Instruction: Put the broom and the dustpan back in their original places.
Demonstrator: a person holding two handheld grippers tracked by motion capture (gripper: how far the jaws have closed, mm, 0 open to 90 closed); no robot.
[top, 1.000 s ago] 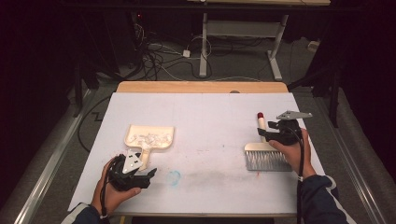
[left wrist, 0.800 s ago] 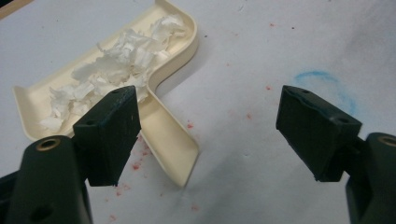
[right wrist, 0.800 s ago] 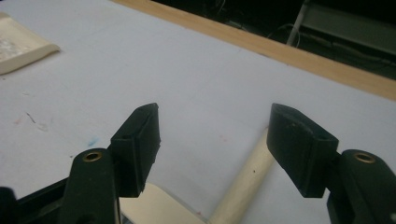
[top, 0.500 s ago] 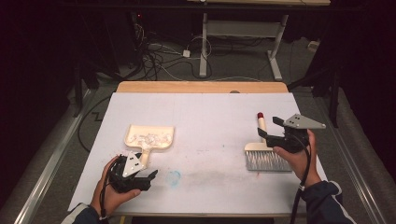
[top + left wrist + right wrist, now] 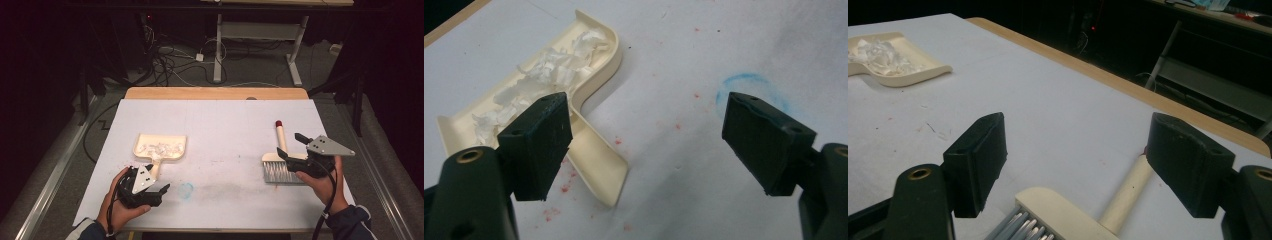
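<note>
Since a second ago my right gripper [image 5: 294, 146] has let go of the brush [image 5: 281, 161] and drawn back toward the table's right edge; its jaws have just been opening and now stand spread, with the brush's head and handle below the gap in the right gripper view and neither pad touching it. The brush itself has stayed where it lay. My left gripper [image 5: 161, 191] has kept its place.

From the right gripper outward: the right hand [image 5: 320, 182] holds it level near the table's right side, jaws pointing left and away from me toward the brush, the grey plate on top, the cable trailing down past the sleeve. The brush lies flat just beside it, bristles toward me, cream handle with a red tip pointing to the far edge.

The left gripper rests low at the near left, held from below by the left hand [image 5: 117, 210], jaws spread with nothing between them. In its own view the dustpan [image 5: 549, 107] lies just beyond the left jaw, its handle [image 5: 599, 165] near the pad without touching it. White shavings [image 5: 544, 77] lie in the pan.

A faint blue ring [image 5: 186, 190] marks the white table cover [image 5: 225, 125] just beside the left gripper, with red specks around. I can read no writing or labels anywhere.
</note>
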